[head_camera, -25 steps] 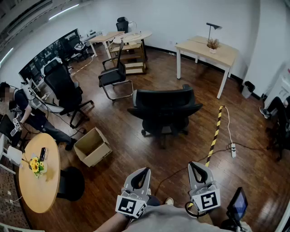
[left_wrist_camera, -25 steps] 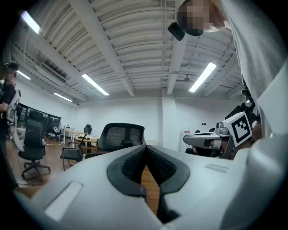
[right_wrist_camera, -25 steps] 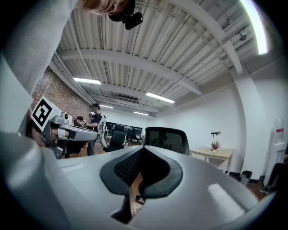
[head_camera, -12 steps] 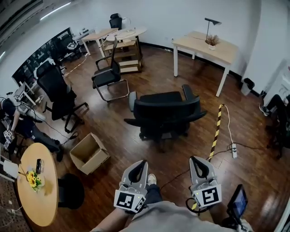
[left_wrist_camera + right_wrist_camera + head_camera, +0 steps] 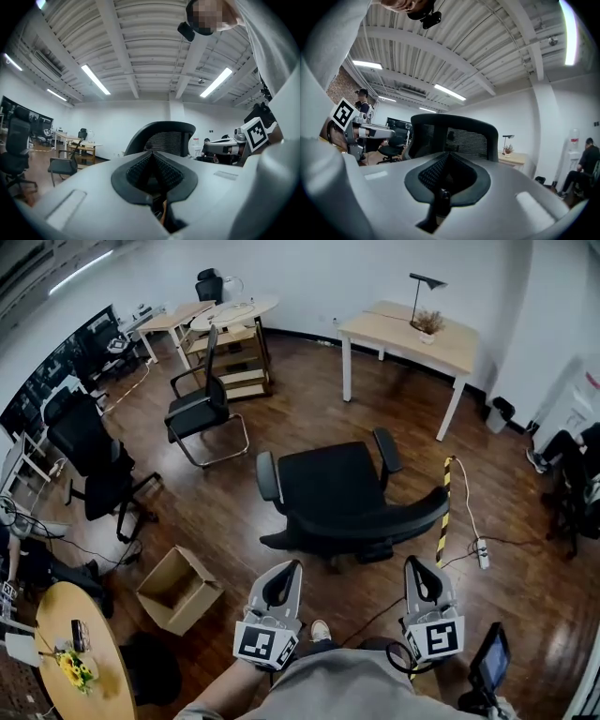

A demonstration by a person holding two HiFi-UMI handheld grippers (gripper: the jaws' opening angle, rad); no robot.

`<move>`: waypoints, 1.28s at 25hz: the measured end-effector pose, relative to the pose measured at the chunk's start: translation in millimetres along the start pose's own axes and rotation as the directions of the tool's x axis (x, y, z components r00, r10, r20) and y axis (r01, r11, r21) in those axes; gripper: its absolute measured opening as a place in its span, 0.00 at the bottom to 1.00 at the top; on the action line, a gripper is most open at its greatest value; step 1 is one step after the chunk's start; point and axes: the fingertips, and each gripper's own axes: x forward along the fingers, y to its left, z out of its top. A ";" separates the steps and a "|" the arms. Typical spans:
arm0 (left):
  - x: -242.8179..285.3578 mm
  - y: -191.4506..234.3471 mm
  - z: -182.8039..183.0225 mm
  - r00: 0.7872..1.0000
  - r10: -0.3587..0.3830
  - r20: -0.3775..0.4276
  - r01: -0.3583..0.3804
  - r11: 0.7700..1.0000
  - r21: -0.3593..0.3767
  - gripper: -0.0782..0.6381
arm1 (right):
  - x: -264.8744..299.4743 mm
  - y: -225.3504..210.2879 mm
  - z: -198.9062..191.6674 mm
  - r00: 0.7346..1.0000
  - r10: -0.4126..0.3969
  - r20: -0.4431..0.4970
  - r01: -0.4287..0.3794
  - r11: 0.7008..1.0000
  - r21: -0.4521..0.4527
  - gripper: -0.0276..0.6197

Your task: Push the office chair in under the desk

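Observation:
The black office chair (image 5: 334, 486) stands mid-floor with its seat facing away from me and its curved backrest (image 5: 375, 525) nearest to me. The light wooden desk (image 5: 410, 333) with white legs stands beyond it by the far wall and carries a lamp and a small plant. My left gripper (image 5: 292, 564) and right gripper (image 5: 413, 562) are both shut and empty. They point level at the backrest from just behind it, a small gap apart. The mesh backrest (image 5: 165, 139) fills the view past the left gripper (image 5: 152, 153). It also rises beyond the right gripper (image 5: 447, 153), with the desk (image 5: 516, 159) further behind.
A cardboard box (image 5: 179, 589) lies open at the left. A black sled chair (image 5: 202, 410) and another office chair (image 5: 90, 461) stand further left. A yellow-black floor strip (image 5: 442, 512) and a power strip (image 5: 482, 552) lie right of the chair. A round table (image 5: 71, 657) sits at the lower left.
I have walked forward: the chair is now much closer, its seat shows over the backrest, and both grippers have come up right behind the backrest. The jaws stay shut.

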 end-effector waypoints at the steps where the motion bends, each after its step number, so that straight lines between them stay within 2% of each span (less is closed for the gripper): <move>1: 6.5 5.2 -0.3 1.000 -0.002 -0.005 0.002 1.000 -0.002 0.11 | 4.9 -4.3 -1.4 1.000 -0.011 -0.008 0.011 1.000 0.002 0.05; 6: 25.6 18.7 -7.9 1.000 0.010 -0.022 -0.010 1.000 -0.001 0.11 | 18.5 -17.1 -11.9 0.999 -0.024 -0.035 0.025 1.000 0.006 0.05; 14: 28.9 21.9 -11.9 0.997 0.078 -0.023 -0.078 0.997 -0.003 0.11 | 26.8 -37.0 -17.0 0.999 0.006 -0.041 -0.006 1.000 -0.010 0.05; 19: 28.9 19.8 -14.2 0.993 0.114 -0.025 -0.114 0.993 0.002 0.11 | 26.3 -89.9 -35.2 0.998 -0.023 -0.052 0.021 0.999 -0.042 0.05; 22: 25.4 17.8 -14.4 0.989 0.145 -0.027 -0.145 0.989 0.004 0.11 | 28.6 -129.1 -57.9 0.994 0.015 -0.111 -0.026 0.994 -0.102 0.05; 23: 24.0 17.8 -15.0 0.987 0.157 -0.027 -0.157 0.988 0.003 0.11 | 31.3 -136.3 -65.7 0.989 0.054 -0.137 -0.072 0.989 -0.129 0.07; 24: 22.6 17.9 -15.7 0.985 0.169 -0.026 -0.169 0.986 0.003 0.11 | 34.9 -140.6 -73.6 0.981 0.099 -0.168 -0.125 0.980 -0.156 0.23; 25: 20.8 17.9 -16.2 0.983 0.179 -0.025 -0.179 0.984 0.005 0.11 | 38.9 -143.0 -81.4 0.969 0.139 -0.205 -0.177 0.967 -0.184 0.33; 27: 15.6 17.3 -16.2 0.980 0.199 -0.026 -0.199 0.980 0.008 0.11 | 45.7 -145.4 -99.0 0.937 0.192 -0.291 -0.269 0.929 -0.255 0.39; 28: 12.3 16.9 -15.6 0.978 0.209 -0.026 -0.209 0.978 0.010 0.11 | 48.9 -145.4 -109.9 0.916 0.211 -0.341 -0.320 0.897 -0.304 0.42; 30: 6.8 15.9 -13.9 0.973 0.231 -0.028 -0.230 0.973 0.014 0.11 | 56.4 -142.2 -132.7 0.861 0.239 -0.448 -0.435 0.802 -0.409 0.46; 32: 5.2 14.7 -13.3 0.966 0.256 -0.030 -0.256 0.967 0.019 0.11 | 66.8 -140.2 -153.8 0.811 0.237 -0.535 -0.531 0.683 -0.502 0.49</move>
